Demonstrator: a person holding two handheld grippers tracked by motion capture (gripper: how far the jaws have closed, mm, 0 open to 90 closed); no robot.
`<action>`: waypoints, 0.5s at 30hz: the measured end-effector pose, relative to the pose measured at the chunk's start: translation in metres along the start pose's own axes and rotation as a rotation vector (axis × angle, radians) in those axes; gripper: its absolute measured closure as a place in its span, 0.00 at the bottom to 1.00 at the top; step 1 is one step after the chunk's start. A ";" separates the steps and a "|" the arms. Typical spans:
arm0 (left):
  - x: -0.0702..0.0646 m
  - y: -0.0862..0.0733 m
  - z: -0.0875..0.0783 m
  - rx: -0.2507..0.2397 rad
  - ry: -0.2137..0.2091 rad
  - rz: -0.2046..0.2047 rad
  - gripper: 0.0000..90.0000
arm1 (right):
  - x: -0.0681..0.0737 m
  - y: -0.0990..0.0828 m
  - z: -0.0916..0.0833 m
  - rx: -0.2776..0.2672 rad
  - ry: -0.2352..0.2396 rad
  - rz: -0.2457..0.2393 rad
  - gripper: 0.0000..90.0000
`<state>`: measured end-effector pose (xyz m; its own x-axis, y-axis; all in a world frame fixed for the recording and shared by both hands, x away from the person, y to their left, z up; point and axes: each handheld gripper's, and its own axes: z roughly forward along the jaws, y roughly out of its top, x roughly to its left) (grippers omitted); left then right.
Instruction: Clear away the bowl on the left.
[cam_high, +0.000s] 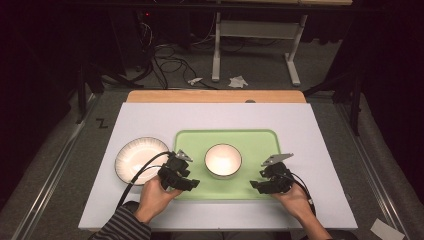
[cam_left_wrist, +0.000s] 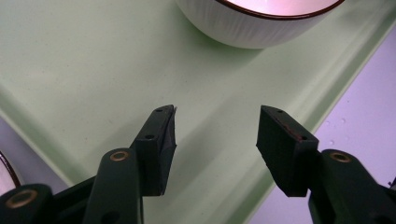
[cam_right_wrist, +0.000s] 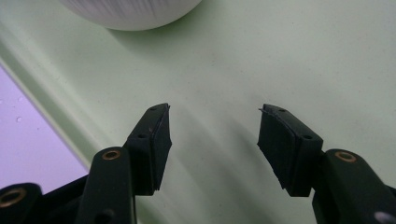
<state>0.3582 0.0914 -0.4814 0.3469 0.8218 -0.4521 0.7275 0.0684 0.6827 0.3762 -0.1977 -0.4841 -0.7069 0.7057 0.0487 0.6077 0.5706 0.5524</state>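
Note:
A light green tray (cam_high: 260, 142) lies on the white table top, with a white dark-rimmed bowl (cam_high: 223, 160) standing on it. My left gripper (cam_high: 192, 184) hovers over the tray's near left corner, open and empty; in its own view the open left gripper (cam_left_wrist: 215, 130) points at the bowl (cam_left_wrist: 261, 23) over the tray (cam_left_wrist: 84, 70). My right gripper (cam_high: 253, 185) is over the tray's near right part, also open and empty. In its own view the right gripper (cam_right_wrist: 214, 128) faces the bowl's side (cam_right_wrist: 130, 11) across bare tray (cam_right_wrist: 289, 56).
A white plate (cam_high: 137, 159) with a dark rim rests on the table just left of the tray, beside my left hand. The white table top (cam_high: 210, 117) runs back to a wooden strip (cam_high: 215, 96). Beyond it are a floor with cables and a table frame.

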 end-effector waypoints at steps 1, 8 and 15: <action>0.002 0.000 0.001 -0.010 0.019 0.012 0.52 | 0.000 0.000 0.000 0.001 0.000 0.000 0.50; 0.006 0.004 0.001 -0.025 0.038 0.002 0.52 | -0.003 0.000 -0.002 -0.016 -0.001 0.007 0.50; 0.007 0.004 0.001 -0.016 0.034 -0.003 0.52 | -0.004 0.000 -0.001 -0.013 0.001 -0.006 0.49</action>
<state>0.3642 0.0968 -0.4819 0.3240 0.8402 -0.4348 0.7191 0.0799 0.6903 0.3780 -0.2011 -0.4832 -0.7111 0.7016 0.0458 0.5983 0.5696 0.5635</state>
